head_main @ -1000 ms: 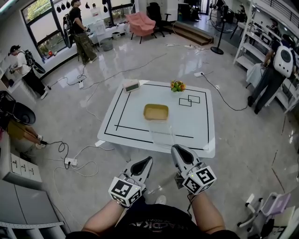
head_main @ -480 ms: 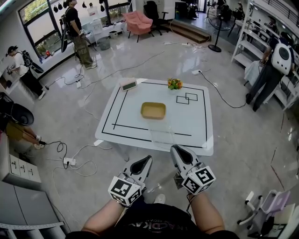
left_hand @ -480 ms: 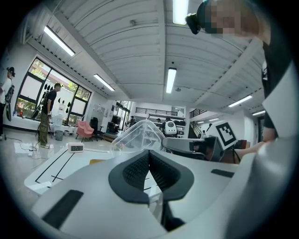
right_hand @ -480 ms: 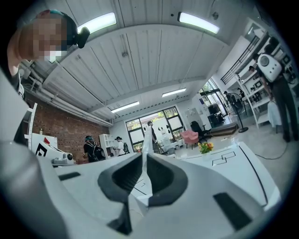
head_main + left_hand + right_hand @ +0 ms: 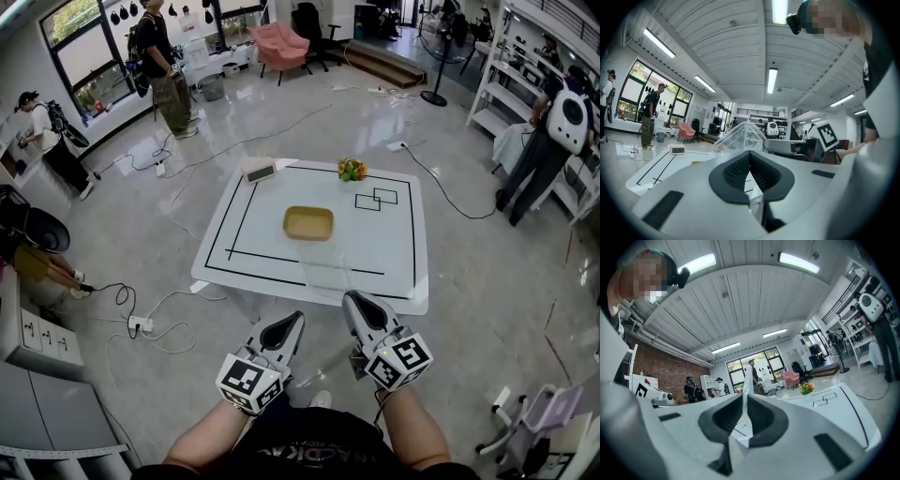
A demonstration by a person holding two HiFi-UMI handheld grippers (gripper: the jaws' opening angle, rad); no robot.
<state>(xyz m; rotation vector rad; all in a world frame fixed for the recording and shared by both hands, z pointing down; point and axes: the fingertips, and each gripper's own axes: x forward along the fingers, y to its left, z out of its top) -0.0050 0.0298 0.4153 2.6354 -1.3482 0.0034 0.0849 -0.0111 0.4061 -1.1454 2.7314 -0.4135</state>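
Note:
A clear plastic bag (image 5: 324, 268) hangs in the air between my two grippers, over the near edge of the white table (image 5: 394, 253). My left gripper (image 5: 294, 322) is shut, and the bag (image 5: 740, 136) billows up just past its jaws (image 5: 750, 154). My right gripper (image 5: 355, 301) is shut on a thin fold of the same bag (image 5: 747, 377), which stands up from between its jaws (image 5: 743, 398). Both grippers sit low, near the person's body, short of the table.
On the table, inside black taped lines, lie a tan tray (image 5: 309, 223), a small flower pot (image 5: 353, 171) and a digital clock (image 5: 260, 172). Cables (image 5: 150, 323) trail over the floor at left. People stand by the windows (image 5: 165, 70) and the right shelves (image 5: 548, 141).
The grippers and the bag keep the same pose. The head view has shifted slightly, and the person by the far windows has stepped a little to the right.

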